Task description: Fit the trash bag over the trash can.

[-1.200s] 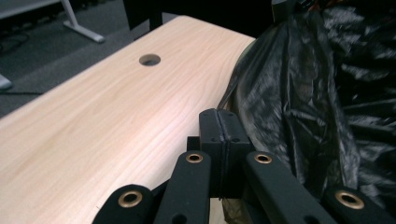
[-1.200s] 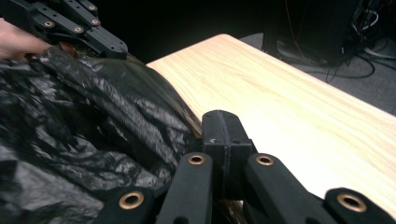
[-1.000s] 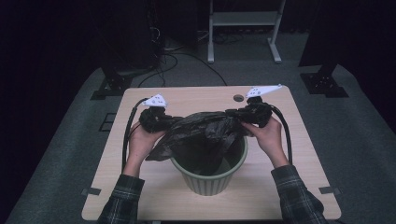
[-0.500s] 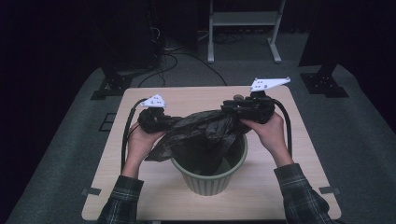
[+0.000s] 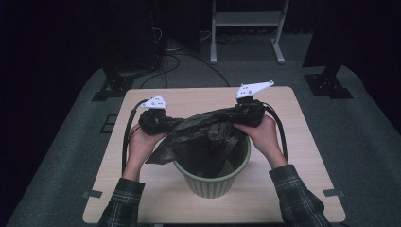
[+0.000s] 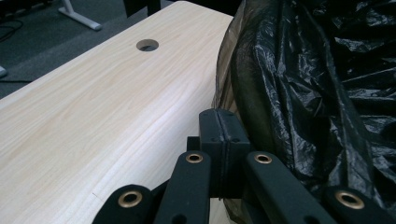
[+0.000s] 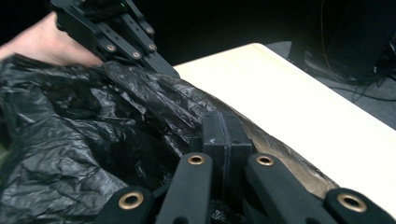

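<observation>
A black plastic bag [image 5: 203, 135] hangs crumpled over the mouth of a green ribbed bin [image 5: 208, 182] on the wooden table [image 5: 198, 97]. My left gripper [image 5: 176, 124] is shut on the bag's left edge, and its jaws [image 6: 219, 116] meet with the film [image 6: 317, 93] beside and under them. My right gripper [image 5: 228, 116] is shut on the bag's right edge; its jaws have just been closing, and they press together [image 7: 225, 119] with the film [image 7: 93, 140] bunched around them. The bag is stretched between both grippers. The right gripper view also shows the left gripper [image 7: 116, 37] across the bag.
The bin stands near the table's front edge. A cable hole [image 6: 147, 45] lies in the tabletop behind it. Beyond the table are dark floor, loose cables [image 5: 175, 56], a white frame [image 5: 246, 19] and two black stand bases [image 5: 113, 87].
My right gripper has risen a little and tilted, lifting the bag's right edge with it. The left gripper has stayed put.
</observation>
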`<act>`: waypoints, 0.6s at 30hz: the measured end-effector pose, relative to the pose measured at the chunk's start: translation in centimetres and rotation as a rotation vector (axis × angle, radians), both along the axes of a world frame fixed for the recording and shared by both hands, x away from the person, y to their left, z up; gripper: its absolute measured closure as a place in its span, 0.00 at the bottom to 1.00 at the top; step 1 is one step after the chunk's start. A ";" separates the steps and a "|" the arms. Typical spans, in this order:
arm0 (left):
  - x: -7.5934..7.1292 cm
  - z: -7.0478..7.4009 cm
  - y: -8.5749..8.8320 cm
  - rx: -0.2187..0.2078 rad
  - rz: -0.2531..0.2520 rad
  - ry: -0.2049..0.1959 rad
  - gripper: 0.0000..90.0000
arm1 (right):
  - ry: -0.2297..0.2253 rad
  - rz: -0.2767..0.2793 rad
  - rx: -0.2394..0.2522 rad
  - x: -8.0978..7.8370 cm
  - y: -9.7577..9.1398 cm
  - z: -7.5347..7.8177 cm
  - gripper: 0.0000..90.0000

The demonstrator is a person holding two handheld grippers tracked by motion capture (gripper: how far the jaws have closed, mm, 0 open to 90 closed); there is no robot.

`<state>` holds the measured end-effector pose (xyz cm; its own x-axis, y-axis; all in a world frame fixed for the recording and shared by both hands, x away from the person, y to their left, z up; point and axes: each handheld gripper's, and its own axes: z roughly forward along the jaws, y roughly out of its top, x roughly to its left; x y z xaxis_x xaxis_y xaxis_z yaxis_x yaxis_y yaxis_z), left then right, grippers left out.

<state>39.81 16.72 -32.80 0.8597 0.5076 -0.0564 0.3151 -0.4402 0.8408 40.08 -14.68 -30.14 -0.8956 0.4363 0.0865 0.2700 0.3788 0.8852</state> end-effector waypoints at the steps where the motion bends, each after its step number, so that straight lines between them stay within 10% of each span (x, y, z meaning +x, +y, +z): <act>1: 0.0 0.0 0.0 0.001 0.001 0.000 1.00 | 0.001 0.000 0.007 -0.1 -0.1 0.0 1.00; 18: -0.5 -1.0 2.5 0.005 0.050 0.029 1.00 | -0.079 0.099 0.119 -7.3 -4.7 2.2 1.00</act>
<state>39.33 19.19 -33.81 0.8313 0.5503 -0.0786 0.3611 -0.4271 0.8290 32.80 -19.38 -27.95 -0.9398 0.3365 0.0598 0.1643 0.2914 0.9424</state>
